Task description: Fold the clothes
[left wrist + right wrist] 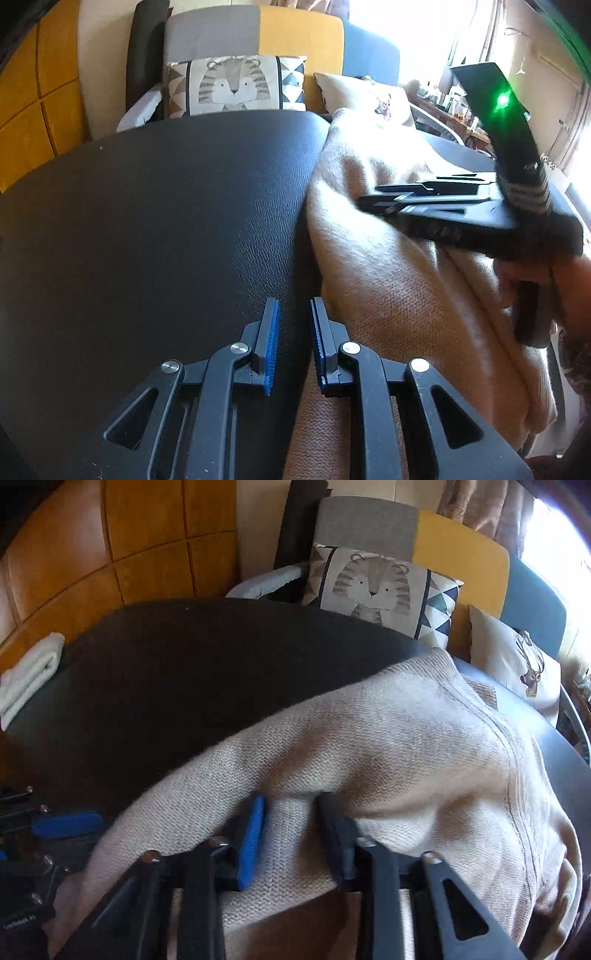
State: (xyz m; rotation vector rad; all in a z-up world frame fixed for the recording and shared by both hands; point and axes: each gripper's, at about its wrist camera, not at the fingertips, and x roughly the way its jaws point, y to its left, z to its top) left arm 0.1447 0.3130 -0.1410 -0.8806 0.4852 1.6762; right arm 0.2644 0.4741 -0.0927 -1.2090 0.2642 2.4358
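Lying on the black table, the beige knitted sweater covers the side of the surface toward 3 o'clock in the left wrist view, and it fills the lower middle and the 4 o'clock part of the right wrist view. The left gripper hangs at the sweater's left edge; its blue pads stand a little apart with bare table between them, and they pinch nothing, though cloth passes under the right finger. The right gripper sits on the sweater with a raised fold of knit between its two fingers; the gap is narrow, but I cannot tell if the pads really press the cloth. In the left wrist view this right gripper comes in from 3 o'clock, above the sweater, with a green light on its body and a hand on its handle. A folded white towel lies at the table's edge at 9 o'clock. Behind the table, at 12 o'clock, a tiger cushion leans on a sofa, and a deer cushion is beside it.
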